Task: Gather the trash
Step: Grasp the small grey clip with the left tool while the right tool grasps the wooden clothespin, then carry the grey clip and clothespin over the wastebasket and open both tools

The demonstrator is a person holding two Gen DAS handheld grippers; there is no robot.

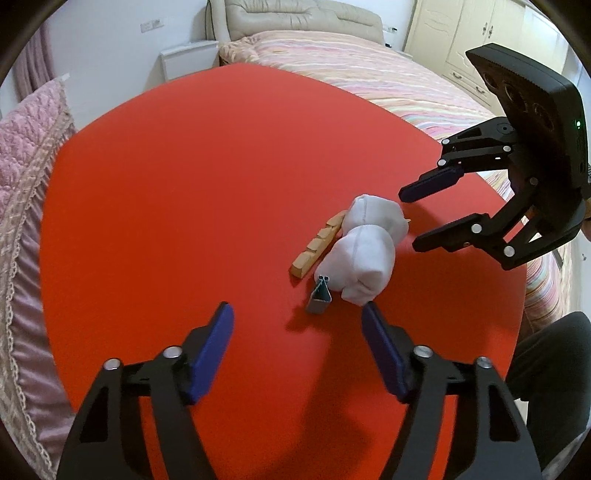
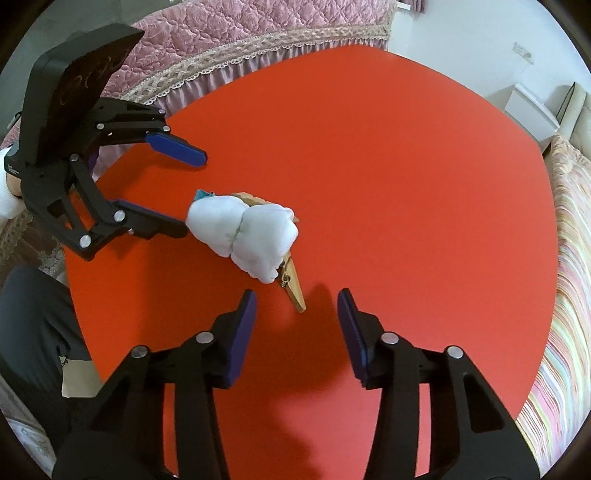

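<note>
A rolled white cloth bundle (image 1: 364, 245) lies on the red table (image 1: 184, 184). A wooden clothespin (image 1: 318, 245) lies against its left side and a small grey-teal binder clip (image 1: 320, 295) sits at its near end. My left gripper (image 1: 297, 321) is open and empty, just short of the clip. My right gripper (image 1: 408, 221) is open and empty to the right of the bundle. In the right wrist view the bundle (image 2: 247, 236) covers part of the clothespin (image 2: 293, 290), my right gripper (image 2: 295, 308) is open near the pin's tip, and my left gripper (image 2: 192, 195) is open beside the bundle.
A bed with a striped cover (image 1: 351, 70) stands beyond the table. A pink quilted cover with lace trim (image 1: 26, 155) runs along the left side. A cream wardrobe (image 1: 480, 33) and a white nightstand (image 1: 188, 61) stand at the back.
</note>
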